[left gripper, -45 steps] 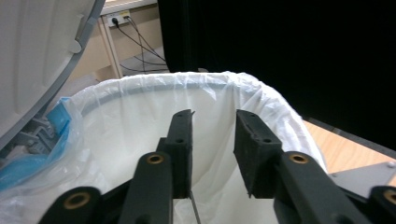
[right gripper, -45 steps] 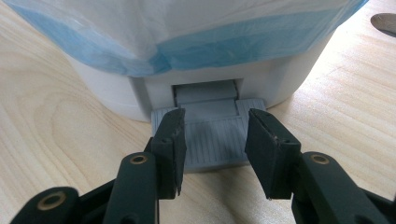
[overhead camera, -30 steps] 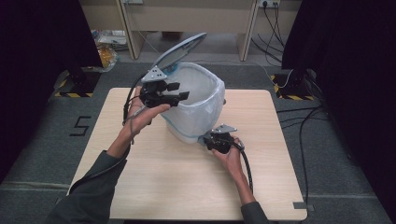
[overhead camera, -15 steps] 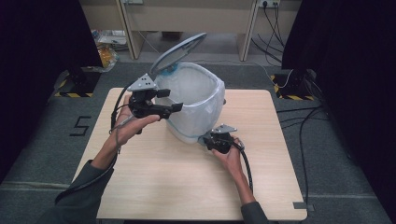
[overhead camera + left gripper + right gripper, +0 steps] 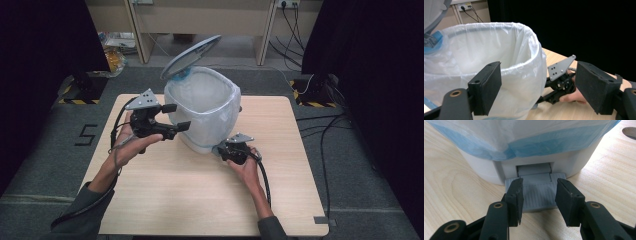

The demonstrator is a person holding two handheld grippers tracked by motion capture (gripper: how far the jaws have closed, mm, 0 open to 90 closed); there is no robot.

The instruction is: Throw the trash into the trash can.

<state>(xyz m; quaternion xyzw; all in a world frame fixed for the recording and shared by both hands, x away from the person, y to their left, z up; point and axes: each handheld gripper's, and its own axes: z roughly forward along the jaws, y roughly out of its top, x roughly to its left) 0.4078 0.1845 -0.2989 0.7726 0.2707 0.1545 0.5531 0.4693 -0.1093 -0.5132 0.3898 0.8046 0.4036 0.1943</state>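
On the worktop [image 5: 150, 200] stands a pedal bin [image 5: 202, 112], upright, near the far middle, its lid [image 5: 191, 56] already tipped up and back, its white liner [image 5: 506, 50] folded over the rim. The right tool [image 5: 539, 197] presses its spread jaws onto the grey pedal [image 5: 537, 193], which points toward the person. The left tool [image 5: 167, 120] hovers released beside the rim; whatever goes in remains, I judge.
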